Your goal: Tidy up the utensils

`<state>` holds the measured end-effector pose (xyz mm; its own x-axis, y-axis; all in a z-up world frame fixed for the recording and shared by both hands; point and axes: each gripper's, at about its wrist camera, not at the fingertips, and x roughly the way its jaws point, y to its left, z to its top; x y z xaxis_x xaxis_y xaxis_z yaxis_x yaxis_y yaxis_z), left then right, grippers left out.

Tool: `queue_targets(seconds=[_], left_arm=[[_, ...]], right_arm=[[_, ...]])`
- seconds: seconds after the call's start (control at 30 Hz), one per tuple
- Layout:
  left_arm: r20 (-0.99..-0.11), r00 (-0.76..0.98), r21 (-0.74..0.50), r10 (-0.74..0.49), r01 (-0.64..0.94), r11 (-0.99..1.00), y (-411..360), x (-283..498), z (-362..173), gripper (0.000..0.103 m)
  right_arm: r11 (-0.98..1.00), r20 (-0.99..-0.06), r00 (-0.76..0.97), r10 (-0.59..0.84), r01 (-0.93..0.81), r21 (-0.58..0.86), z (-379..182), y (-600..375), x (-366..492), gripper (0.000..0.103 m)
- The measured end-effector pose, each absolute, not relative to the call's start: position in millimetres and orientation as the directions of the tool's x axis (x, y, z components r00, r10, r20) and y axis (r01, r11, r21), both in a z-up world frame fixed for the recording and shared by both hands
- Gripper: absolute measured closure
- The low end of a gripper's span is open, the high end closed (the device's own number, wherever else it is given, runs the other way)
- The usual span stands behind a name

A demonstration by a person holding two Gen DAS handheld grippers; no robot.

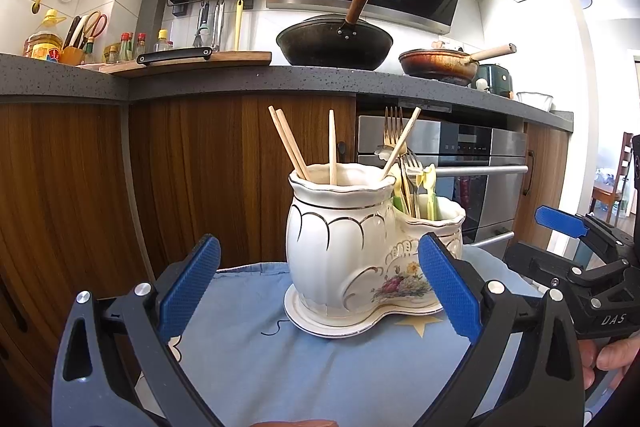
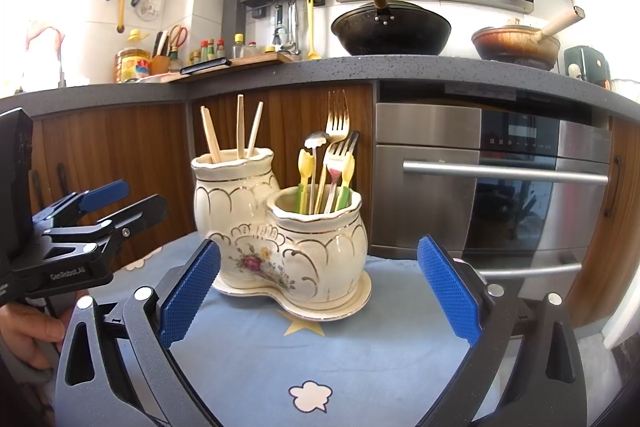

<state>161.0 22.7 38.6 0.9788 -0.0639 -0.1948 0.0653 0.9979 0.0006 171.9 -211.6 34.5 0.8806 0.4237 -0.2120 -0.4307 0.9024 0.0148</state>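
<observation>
Utensils (image 2: 326, 163) fill the holder (image 2: 280, 227); "GenRobot.AI"-marked left gripper (image 2: 120, 203) and right gripper (image 2: 318, 291) gape empty.

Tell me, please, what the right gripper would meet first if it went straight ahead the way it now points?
Most likely the ceramic utensil holder: it stands on the blue cloth just ahead of the open right gripper, slightly left of centre, its shorter pot with the forks nearest. Depth is uncertain in this fisheye view.
</observation>
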Motion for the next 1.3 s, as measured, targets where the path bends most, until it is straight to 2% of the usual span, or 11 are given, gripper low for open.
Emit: queue_targets(seconds=[1.3], left_arm=[[-0.191, 0.978, 0.021, -0.083, 0.089, 0.996, 15.6, 158.1, 38.5, 0.005]], right_arm=[[0.902, -0.21, 0.88, 0.426, -0.431, 0.02, 33.8, -212.4, 171.3, 0.005]])
